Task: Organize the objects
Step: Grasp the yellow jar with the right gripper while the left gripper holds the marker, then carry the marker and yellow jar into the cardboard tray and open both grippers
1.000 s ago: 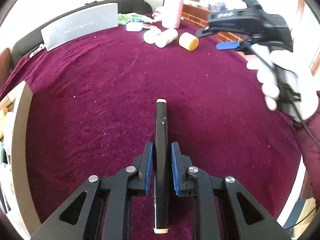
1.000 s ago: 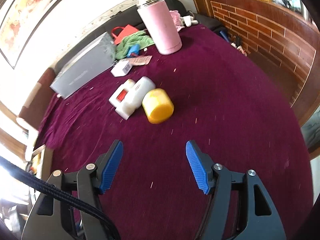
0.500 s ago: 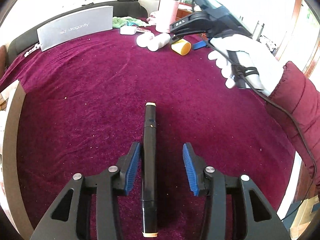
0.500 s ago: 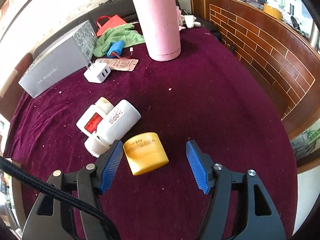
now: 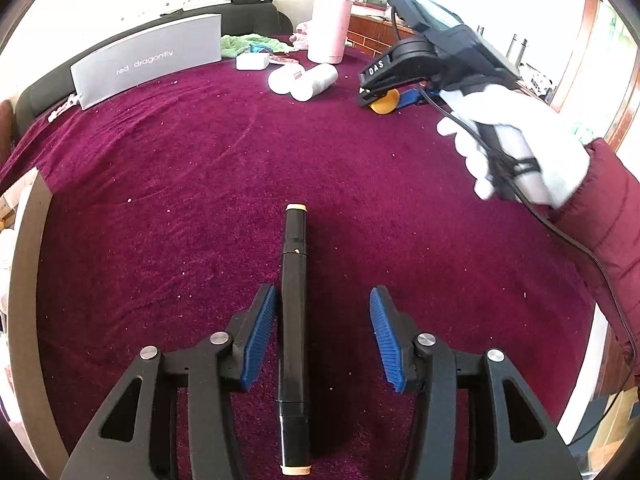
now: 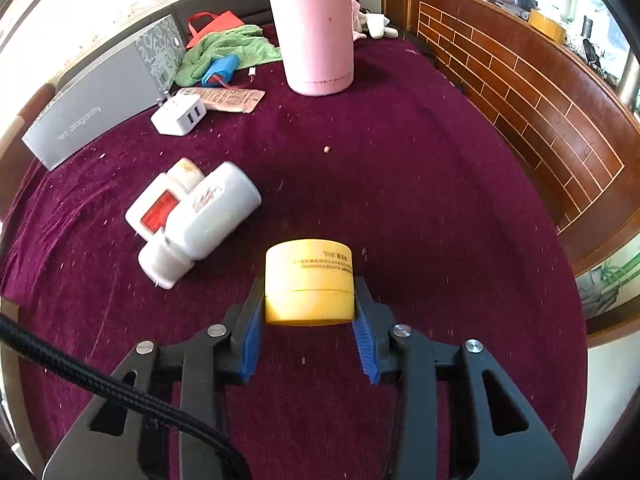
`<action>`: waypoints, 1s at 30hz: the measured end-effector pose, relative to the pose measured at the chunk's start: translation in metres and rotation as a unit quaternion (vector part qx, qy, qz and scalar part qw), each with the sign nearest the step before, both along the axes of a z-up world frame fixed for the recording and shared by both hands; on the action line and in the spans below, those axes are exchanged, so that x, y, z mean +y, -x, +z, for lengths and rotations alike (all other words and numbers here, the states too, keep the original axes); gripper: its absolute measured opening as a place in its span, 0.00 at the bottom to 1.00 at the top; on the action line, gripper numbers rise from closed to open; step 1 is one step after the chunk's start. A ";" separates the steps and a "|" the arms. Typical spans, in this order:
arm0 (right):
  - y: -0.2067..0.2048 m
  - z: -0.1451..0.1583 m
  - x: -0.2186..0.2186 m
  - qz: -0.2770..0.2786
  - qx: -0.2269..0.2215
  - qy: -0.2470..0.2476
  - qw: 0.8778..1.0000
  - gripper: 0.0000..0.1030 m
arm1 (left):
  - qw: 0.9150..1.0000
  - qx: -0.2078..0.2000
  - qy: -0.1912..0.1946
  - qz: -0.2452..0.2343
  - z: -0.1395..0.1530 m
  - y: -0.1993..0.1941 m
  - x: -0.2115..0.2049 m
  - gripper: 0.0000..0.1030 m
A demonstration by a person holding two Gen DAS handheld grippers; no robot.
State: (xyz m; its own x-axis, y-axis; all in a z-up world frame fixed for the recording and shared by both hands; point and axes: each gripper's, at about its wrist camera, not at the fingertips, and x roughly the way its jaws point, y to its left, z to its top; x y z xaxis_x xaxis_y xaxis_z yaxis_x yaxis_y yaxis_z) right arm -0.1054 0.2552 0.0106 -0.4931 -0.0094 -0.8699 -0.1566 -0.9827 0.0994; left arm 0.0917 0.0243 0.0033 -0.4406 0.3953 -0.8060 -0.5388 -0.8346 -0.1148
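We see the left claw (image 5: 323, 334) built of black angular arms with triangular cut-outs, silver round screws at the joints, and ribbed blue pads (image 5: 260, 336) lining its fingers. The right claw (image 6: 309, 334) has the same black frame, silver screws and blue pads, with a braided black cable (image 6: 104, 384) running past it. The right hand (image 5: 516, 148) wears a white glove and a maroon padded sleeve (image 5: 608, 224), and the black housing above it bears white letters reading "DAS".

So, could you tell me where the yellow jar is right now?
In the right wrist view the yellow jar sits low and central on the purple cloth, clamped in the right gripper, just right of the white bottles.
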 end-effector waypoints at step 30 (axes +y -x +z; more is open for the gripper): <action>-0.166 0.026 -0.055 0.112 0.019 0.100 0.988 0.37 | 0.999 0.013 -0.019 0.048 0.019 -0.027 -0.037 0.11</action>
